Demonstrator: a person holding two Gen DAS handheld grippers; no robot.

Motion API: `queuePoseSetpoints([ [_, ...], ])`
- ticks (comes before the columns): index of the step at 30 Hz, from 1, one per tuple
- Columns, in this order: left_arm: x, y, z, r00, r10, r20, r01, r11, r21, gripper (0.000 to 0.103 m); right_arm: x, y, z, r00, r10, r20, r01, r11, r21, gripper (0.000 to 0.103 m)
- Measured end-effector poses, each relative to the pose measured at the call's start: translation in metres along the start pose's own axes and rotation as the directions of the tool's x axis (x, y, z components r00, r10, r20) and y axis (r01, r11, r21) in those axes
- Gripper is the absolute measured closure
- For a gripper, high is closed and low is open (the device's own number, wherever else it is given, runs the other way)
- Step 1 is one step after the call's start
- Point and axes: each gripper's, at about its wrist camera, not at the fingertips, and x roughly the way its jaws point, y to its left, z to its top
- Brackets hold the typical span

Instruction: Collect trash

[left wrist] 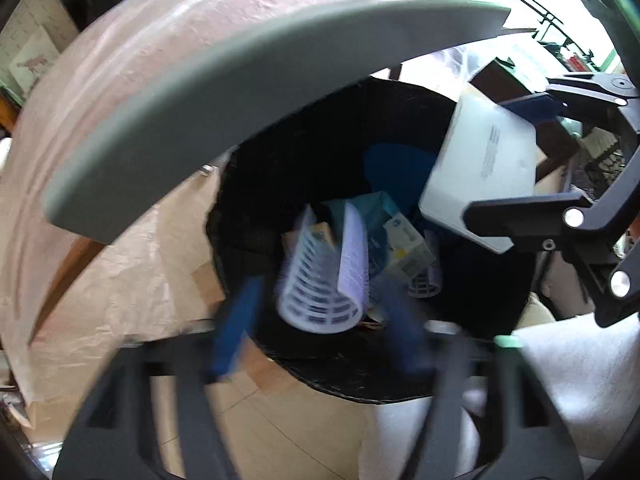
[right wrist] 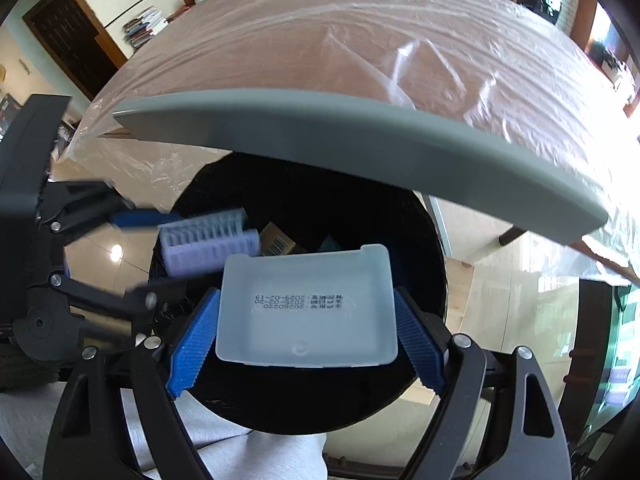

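**Tray and curler held over the black bin**

Blue-padded fingers (right wrist: pixel 200 344) of the right gripper (right wrist: pixel 306 344) pinch a shallow translucent white plastic tray (right wrist: pixel 306 312) by its two short sides. Its long axis runs across between the pads, its printed underside faces the camera, and its far edge points out over the open mouth of the black bin (right wrist: pixel 424 240). In the left wrist view the same tray (left wrist: pixel 484 168) hangs tilted above the bin's right rim, in the right gripper (left wrist: pixel 528 200).

Inside the bin (left wrist: pixel 256 208) lie crumpled paper, a small printed carton (left wrist: pixel 408 248) and a second lavender piece near the right wall.

A lavender ribbed plastic curler (left wrist: pixel 320 280) sits between the blurred fingers of the left gripper (left wrist: pixel 316 292); they are spread about its width, and whether they press on it I cannot tell. Its long axis points down into the bin. From the right wrist view the curler (right wrist: pixel 208 244) lies crosswise at the bin's left rim beside the left gripper (right wrist: pixel 132 252).

Above the bin juts the grey edge (right wrist: pixel 360 148) of a table wrapped in clear plastic sheet (right wrist: pixel 360 40).
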Motion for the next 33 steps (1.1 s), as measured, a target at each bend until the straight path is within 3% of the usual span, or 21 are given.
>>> queuePoseSetpoints([
  [2,-0.005,0.0,-0.001,1.0,0.0,0.025,0.001,1.0,-0.002,0.018,-0.003,-0.002,0.0,1.0,-0.007,0.002,0.007,1.0,0.024,0.011],
  [7,-0.021,0.0,-0.001,0.999,0.007,0.05,-0.006,1.0,-0.02,0.018,-0.021,-0.013,-0.004,1.0,0.003,0.025,-0.005,0.998,0.07,0.011],
  [11,-0.055,0.004,0.0,0.992,0.008,0.129,-0.003,0.999,-0.039,0.017,-0.057,-0.013,-0.004,0.995,-0.001,0.101,-0.005,0.998,0.063,0.011],
  [14,-0.084,0.007,0.001,0.973,0.049,0.224,-0.038,0.998,-0.055,0.005,-0.09,-0.012,0.0,0.978,-0.037,0.207,0.03,0.999,0.037,0.005],
  [18,-0.112,0.021,0.014,0.937,0.127,0.325,-0.089,0.988,-0.129,0.002,-0.118,-0.02,0.017,0.947,-0.059,0.317,0.038,0.996,0.075,0.004],
  [22,-0.12,0.046,0.037,0.923,0.159,0.352,-0.08,0.971,-0.227,0.002,-0.125,-0.041,0.041,0.924,-0.076,0.375,0.014,0.986,0.166,0.004],
  [27,-0.125,0.078,0.059,0.899,0.208,0.386,-0.073,0.939,-0.336,0.002,-0.126,-0.059,0.071,0.9,-0.142,0.412,0.064,0.978,0.197,0.004],
  [33,-0.113,0.111,0.088,0.882,0.304,0.359,-0.157,0.909,-0.385,0.002,-0.117,-0.083,0.107,0.877,-0.214,0.429,0.143,0.971,0.193,0.004],
])
